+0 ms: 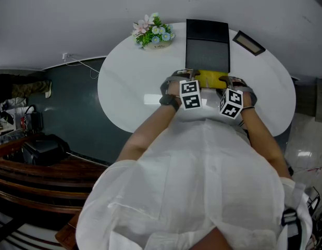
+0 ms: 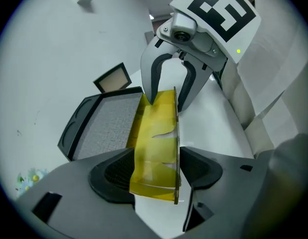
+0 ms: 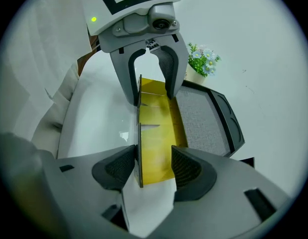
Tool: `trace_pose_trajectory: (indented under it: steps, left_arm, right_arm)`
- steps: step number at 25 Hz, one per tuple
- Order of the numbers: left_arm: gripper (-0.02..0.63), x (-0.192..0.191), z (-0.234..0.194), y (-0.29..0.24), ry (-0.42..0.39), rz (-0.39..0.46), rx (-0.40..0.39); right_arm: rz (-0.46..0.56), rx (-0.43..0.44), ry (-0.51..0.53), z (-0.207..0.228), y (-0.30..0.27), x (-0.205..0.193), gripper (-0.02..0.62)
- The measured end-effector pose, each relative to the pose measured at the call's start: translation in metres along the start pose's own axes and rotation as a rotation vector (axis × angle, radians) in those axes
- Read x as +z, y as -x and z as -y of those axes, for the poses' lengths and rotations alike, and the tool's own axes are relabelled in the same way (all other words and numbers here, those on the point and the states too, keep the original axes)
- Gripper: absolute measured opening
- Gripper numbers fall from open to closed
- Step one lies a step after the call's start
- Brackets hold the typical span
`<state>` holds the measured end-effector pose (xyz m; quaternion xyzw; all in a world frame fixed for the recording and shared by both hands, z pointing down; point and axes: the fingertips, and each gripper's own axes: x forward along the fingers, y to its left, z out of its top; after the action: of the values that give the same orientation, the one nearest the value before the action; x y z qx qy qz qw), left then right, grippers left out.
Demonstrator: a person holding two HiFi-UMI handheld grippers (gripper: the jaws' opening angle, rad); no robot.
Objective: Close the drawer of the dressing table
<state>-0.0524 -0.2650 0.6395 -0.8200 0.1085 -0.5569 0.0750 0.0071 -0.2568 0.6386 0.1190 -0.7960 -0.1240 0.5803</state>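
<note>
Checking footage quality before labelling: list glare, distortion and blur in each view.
Head view: glare patch on the white table, dim room at left. Left gripper view: fisheye bending, dark corners, flowers blurred at the rim. Right gripper view: same fisheye, a reflection beside the yellow box.

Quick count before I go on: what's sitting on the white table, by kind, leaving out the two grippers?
yellow see-through drawer: 1
black tray with grey mesh: 1
small dark-framed panel: 1
pot of flowers: 1
Total: 4
</note>
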Motion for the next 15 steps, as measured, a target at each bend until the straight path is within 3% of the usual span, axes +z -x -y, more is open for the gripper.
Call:
trace_pose_trajectory:
  steps: [7, 15]
  left_arm:
    - [0.367, 0.001, -0.010, 0.001, -0.017, 0.016, 0.025]
    - [0.388, -0.002, -0.020, -0.005, 0.013, 0.010, -0.029]
  right_arm:
    - [0.030, -0.028, 0.038, 0.011, 0.001, 0.001, 0.293]
    - [0.020, 0.038, -0.018, 0.023, -0.006, -0.001, 0.310]
